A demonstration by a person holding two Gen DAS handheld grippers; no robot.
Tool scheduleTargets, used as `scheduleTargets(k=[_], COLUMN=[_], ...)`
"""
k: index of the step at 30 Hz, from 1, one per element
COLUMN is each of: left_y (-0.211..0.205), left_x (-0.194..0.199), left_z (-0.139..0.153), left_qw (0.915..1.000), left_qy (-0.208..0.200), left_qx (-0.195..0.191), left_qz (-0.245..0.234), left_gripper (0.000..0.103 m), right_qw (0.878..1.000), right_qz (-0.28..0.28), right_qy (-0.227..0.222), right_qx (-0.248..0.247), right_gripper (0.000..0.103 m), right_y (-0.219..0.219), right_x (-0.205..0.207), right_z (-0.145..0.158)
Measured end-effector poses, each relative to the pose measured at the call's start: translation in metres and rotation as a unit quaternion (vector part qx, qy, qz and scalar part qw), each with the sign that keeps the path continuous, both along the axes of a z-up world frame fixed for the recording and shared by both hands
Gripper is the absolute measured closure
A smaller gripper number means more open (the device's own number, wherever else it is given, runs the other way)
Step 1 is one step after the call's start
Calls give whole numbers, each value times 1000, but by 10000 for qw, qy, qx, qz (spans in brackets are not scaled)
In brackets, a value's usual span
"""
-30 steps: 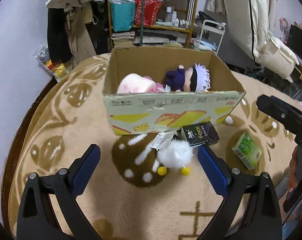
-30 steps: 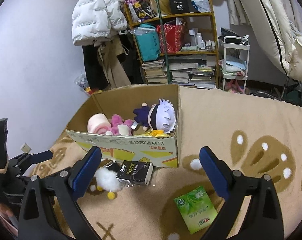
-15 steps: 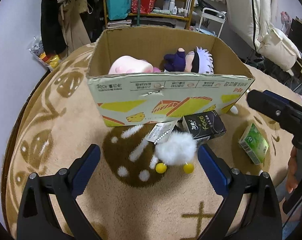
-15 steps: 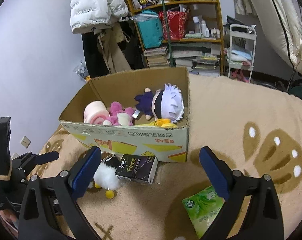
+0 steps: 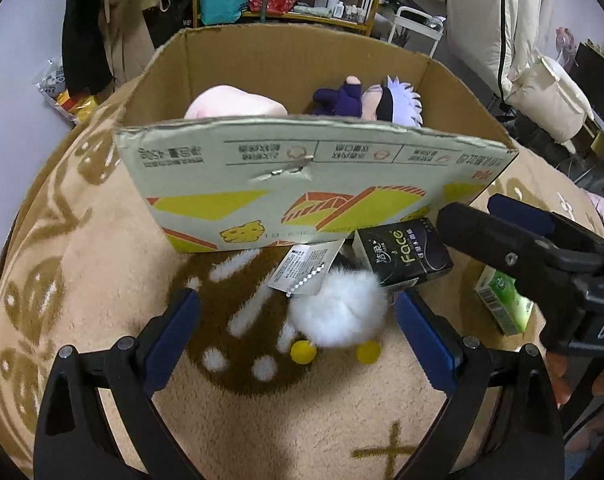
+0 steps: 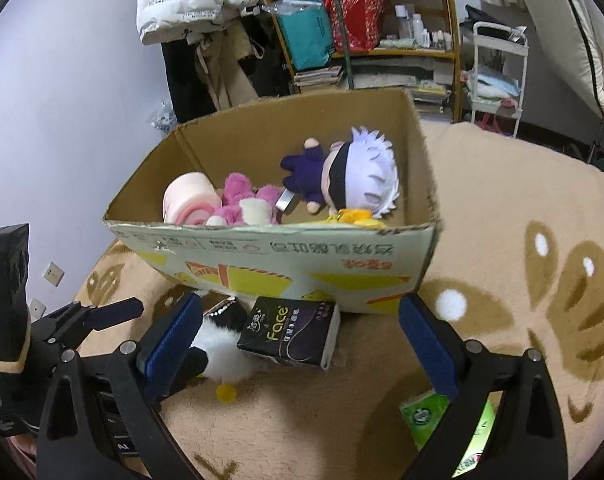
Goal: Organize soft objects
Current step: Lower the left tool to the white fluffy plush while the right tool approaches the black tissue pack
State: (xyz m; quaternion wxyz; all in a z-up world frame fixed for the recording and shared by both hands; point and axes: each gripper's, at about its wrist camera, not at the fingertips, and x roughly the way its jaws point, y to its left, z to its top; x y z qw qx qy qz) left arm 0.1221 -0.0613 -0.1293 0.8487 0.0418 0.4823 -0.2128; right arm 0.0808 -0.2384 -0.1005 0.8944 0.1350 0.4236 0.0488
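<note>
A white fluffy plush [image 5: 340,314] with yellow feet and a paper tag lies on the rug before the cardboard box [image 5: 302,176]. My open left gripper [image 5: 297,332] straddles it, blue pads either side, not touching. In the right wrist view the plush [image 6: 221,354] lies by the left pad of my open right gripper [image 6: 297,340], which is empty over a black Face tissue pack [image 6: 289,332]. The box [image 6: 277,264] holds a white-haired doll [image 6: 358,178], a pink plush [image 6: 245,204] and a pink roll [image 6: 189,198].
A green tissue pack [image 5: 502,304] lies on the rug at the right, also in the right wrist view [image 6: 450,420]. The black tissue pack [image 5: 402,256] touches the white plush. Shelves [image 6: 362,20], hanging coats and a white cart [image 6: 498,72] stand behind the box.
Both grippers have moved forward and lower toward the box. The white plush now lies between the left gripper's pads. Both grippers stay open.
</note>
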Motion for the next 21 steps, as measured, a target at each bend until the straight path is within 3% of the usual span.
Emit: scheduleTargets(k=[16,21], left_y=[-20,-33], left_x=[19,19], left_z=[-24,-30], left_qw=[9990,9985], left_qy=[432,367], left_qx=[93,342], left_qz=[-101,-201], left_gripper=[6,6], right_qw=[9964,9944], right_qz=[100,8], right_qy=[760,929], right_qx=[355,498], right_gripper=[1,0], right_y=[8,4], right_x=[19,22], right_z=[-38,-47])
